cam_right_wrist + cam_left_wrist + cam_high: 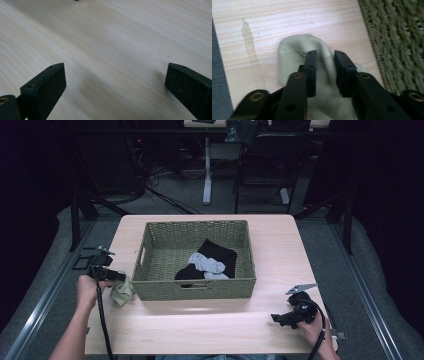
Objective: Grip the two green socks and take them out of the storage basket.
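Beige sock (322, 82) lies crumpled on the tabletop (200, 325), just beside the outer wall of the woven basket (150, 292) and directly under the left gripper (325, 56). A fold of the cloth rises between the jaws, which stand a little apart; whether the pads press on it I cannot tell. In the high view the left gripper (119, 276) points at the sock (122, 292) from the side away from the basket.

The right gripper (112, 80) rests low over bare wood with its jaws wide and nothing between them, well apart from the sock; in the high view it (280, 318) sits near the tabletop's front corner.

The basket already holds a grey sock (207, 265) on black clothes (220, 255), so the step looks like gathering this last piece. To do it well, the jaws should close on the thick ridge of fabric between them, not a thin edge that could slip. Lift straight up until the dangling cloth clears the basket's rim, since the weave sits just beyond the jaws and could snag it, then carry it over and let go above the other garments.
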### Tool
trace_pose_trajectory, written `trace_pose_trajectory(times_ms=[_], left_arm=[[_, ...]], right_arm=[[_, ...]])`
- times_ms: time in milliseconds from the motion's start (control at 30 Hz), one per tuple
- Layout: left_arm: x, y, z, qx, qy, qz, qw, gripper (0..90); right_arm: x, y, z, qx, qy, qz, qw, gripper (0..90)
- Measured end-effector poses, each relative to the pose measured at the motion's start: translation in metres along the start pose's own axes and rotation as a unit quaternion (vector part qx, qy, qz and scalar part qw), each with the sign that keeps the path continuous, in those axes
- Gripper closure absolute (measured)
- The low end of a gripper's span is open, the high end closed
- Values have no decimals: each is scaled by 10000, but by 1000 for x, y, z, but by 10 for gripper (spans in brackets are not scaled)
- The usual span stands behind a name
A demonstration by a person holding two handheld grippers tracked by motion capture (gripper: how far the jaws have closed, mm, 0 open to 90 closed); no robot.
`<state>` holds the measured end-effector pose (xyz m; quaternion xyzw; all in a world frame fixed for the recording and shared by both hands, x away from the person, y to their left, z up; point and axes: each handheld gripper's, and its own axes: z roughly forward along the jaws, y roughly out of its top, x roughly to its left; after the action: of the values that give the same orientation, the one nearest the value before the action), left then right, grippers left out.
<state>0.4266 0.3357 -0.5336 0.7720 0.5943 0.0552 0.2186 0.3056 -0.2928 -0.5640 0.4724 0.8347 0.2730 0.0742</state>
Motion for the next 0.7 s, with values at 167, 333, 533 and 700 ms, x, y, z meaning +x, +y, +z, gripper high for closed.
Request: trace_pose_trajectory(times_ms=[167, 333, 533, 700], left_arm=[[0, -5, -16, -216, 60, -49, 9997, 415], [-3, -16, -37, -622, -4, -73, 9980, 245], [-16, -30, -63, -1025, 111, 90, 9946, 149], [-30, -45, -77, -1271, 187, 193, 9915, 89]], right_arm=[[-1, 0, 0, 5, -2, -19, 10000, 27], [0, 0, 0, 6, -15, 2, 10000, 28], [-1, 0, -1, -22, -15, -12, 10000, 27], [0, 0, -1, -17, -18, 12, 10000, 27]])
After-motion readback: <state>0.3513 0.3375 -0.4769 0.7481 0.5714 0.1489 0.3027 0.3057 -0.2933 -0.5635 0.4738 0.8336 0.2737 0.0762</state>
